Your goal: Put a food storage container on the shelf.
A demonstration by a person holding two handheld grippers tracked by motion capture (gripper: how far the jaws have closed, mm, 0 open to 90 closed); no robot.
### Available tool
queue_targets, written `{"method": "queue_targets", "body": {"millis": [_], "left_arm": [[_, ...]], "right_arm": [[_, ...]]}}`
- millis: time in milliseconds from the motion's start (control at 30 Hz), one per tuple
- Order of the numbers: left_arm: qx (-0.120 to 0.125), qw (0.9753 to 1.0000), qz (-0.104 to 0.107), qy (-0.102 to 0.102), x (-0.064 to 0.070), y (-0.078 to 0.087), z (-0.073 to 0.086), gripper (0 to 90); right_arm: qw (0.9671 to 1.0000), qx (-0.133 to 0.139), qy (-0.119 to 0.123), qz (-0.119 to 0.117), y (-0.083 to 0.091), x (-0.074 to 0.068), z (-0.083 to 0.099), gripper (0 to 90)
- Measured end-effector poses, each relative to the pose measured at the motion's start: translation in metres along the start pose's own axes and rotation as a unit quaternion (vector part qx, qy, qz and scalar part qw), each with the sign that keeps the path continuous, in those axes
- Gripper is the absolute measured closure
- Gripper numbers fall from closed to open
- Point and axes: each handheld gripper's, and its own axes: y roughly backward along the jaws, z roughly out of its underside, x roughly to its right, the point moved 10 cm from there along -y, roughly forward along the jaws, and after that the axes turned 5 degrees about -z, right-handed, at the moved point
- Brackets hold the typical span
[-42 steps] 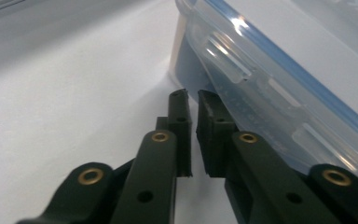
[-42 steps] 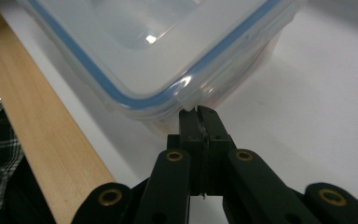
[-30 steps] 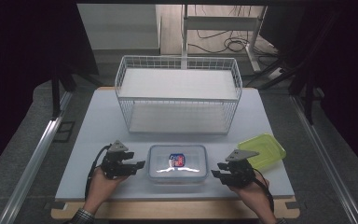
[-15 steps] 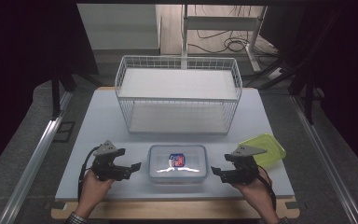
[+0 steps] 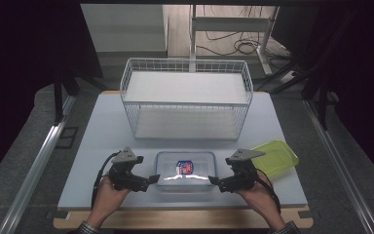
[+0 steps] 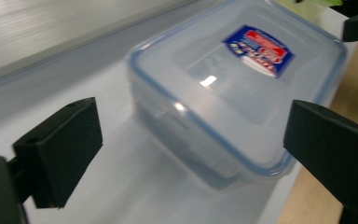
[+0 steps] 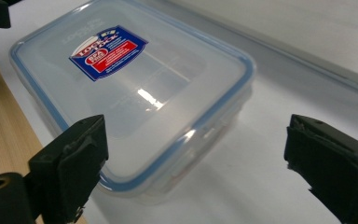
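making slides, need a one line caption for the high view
Two hand-held grippers, left gripper and right gripper, open on either side of a lidded clear container before a wire basket.

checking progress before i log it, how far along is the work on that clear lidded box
Early stage. Done: the clear box sits near the table's front edge, its lid on. In hand: the left tool and right tool flank its short ends, jaws open, gripping nothing. Left: the grasp and any move; the wire basket holds nothing and the green lid lies aside.

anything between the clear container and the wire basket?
Nothing. In the high view, bare white table separates the clear container from the wire basket.
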Motion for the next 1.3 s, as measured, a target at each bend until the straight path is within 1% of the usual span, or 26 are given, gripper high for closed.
{"method": "queue_targets", "body": {"millis": [100, 133, 167, 267, 400, 433, 467, 500, 533, 600, 633, 667, 700, 733, 767, 800, 833, 867, 900, 1033, 1067, 1100, 1167, 1200, 1233, 1300], "left_arm": [[-0.017, 0.9998, 0.004, -0.007, 0.005, -0.006, 0.000, 2.2], [-0.023, 0.9997, 0.007, -0.008, 0.007, -0.009, 0.001, 1.3], [-0.028, 0.9995, 0.011, -0.007, 0.008, -0.011, 0.001, 1.3], [-0.037, 0.9989, 0.026, 0.006, 0.010, -0.017, 0.002, 1.1], [-0.053, 0.9982, 0.025, 0.013, 0.009, -0.026, 0.004, 1.2], [-0.057, 0.9978, 0.028, 0.017, 0.009, -0.029, 0.005, 0.0], [-0.057, 0.9974, 0.037, 0.023, 0.010, -0.031, 0.005, 0.0], [-0.057, 0.9968, 0.046, 0.033, 0.011, -0.033, 0.005, 0.0], [-0.057, 0.9968, 0.046, 0.033, 0.011, -0.033, 0.005, 0.0], [-0.060, 0.9955, 0.057, 0.047, 0.010, -0.036, 0.005, 0.0], [-0.062, 0.9945, 0.065, 0.053, 0.010, -0.036, 0.006, 0.0], [-0.063, 0.9935, 0.073, 0.060, 0.010, -0.037, 0.006, 0.0], [-0.067, 0.9923, 0.081, 0.066, 0.010, -0.038, 0.007, 0.0], [-0.071, 0.9910, 0.090, 0.069, 0.011, -0.039, 0.008, 0.0], [-0.071, 0.9902, 0.096, 0.073, 0.012, -0.040, 0.009, 0.0], [-0.071, 0.9899, 0.096, 0.075, 0.013, -0.041, 0.008, 0.0], [-0.076, 0.9898, 0.096, 0.073, 0.013, -0.040, 0.009, 0.0], [-0.076, 0.9898, 0.096, 0.073, 0.013, -0.040, 0.009, 0.0], [-0.080, 0.9895, 0.095, 0.073, 0.014, -0.039, 0.009, 0.0], [-0.087, 0.9871, 0.100, 0.090, 0.013, -0.034, 0.010, 4.9], [-0.089, 0.9865, 0.102, 0.093, 0.012, -0.032, 0.011, 7.0], [-0.090, 0.9858, 0.103, 0.097, 0.012, -0.030, 0.012, 10.6], [-0.085, 0.9860, 0.105, 0.098, 0.012, -0.026, 0.012, 12.5], [-0.084, 0.9865, 0.105, 0.094, 0.013, -0.025, 0.013, 14.0], [-0.083, 0.9870, 0.104, 0.090, 0.013, -0.023, 0.013, 14.8], [-0.080, 0.9876, 0.105, 0.085, 0.016, -0.018, 0.016, 18.5]], "right_arm": [[1.0000, -0.004, -0.001, -0.004, -0.004, -0.003, 0.000, 2.8], [0.9998, -0.013, -0.008, -0.010, -0.008, -0.005, 0.000, 1.5], [0.9998, -0.013, -0.008, -0.010, -0.008, -0.005, 0.000, 1.5], [0.9993, -0.023, -0.018, -0.023, -0.014, -0.006, -0.001, 1.8], [0.9985, -0.028, -0.034, -0.032, -0.018, -0.005, -0.002, 3.9], [0.9975, -0.035, -0.049, -0.037, -0.022, -0.003, -0.001, 4.0], [0.9975, -0.035, -0.049, -0.037, -0.022, -0.003, -0.001, 4.0], [0.9956, -0.037, -0.066, -0.055, -0.025, -0.003, 0.000, 4.1], [0.9956, -0.037, -0.066, -0.055, -0.025, -0.003, 0.000, 4.1], [0.9934, -0.036, -0.084, -0.069, -0.027, -0.002, 0.001, 4.1], [0.9917, -0.040, -0.094, -0.077, -0.028, -0.002, 0.002, 4.1], [0.9881, -0.044, -0.113, -0.094, -0.031, -0.003, 0.004, 4.1], [0.9881, -0.044, -0.113, -0.094, -0.031, -0.003, 0.004, 4.1], [0.9861, -0.045, -0.122, -0.103, -0.033, -0.003, 0.004, 4.1], [0.9829, -0.049, -0.137, -0.113, -0.036, -0.004, 0.005, 2.4], [0.9829, -0.049, -0.137, -0.113, -0.036, -0.004, 0.005, 2.4], [0.9813, -0.052, -0.145, -0.115, -0.036, -0.004, 0.005, 4.2], [0.9813, -0.052, -0.145, -0.115, -0.036, -0.004, 0.005, 4.2], [0.9801, -0.054, -0.150, -0.118, -0.035, -0.003, 0.005, 6.1], [0.9727, -0.062, -0.176, -0.138, -0.029, -0.003, 0.008, 14.7], [0.9719, -0.063, -0.178, -0.141, -0.027, -0.003, 0.009, 16.7], [0.9731, -0.061, -0.173, -0.139, -0.024, -0.004, 0.008, 19.4], [0.9730, -0.063, -0.173, -0.139, -0.023, -0.005, 0.009, 20.2], [0.9735, -0.065, -0.170, -0.138, -0.022, -0.006, 0.010, 21.3], [0.9732, -0.064, -0.171, -0.140, -0.021, -0.006, 0.010, 22.8], [0.9710, -0.063, -0.175, -0.149, -0.015, -0.008, 0.013, 28.1]]}}
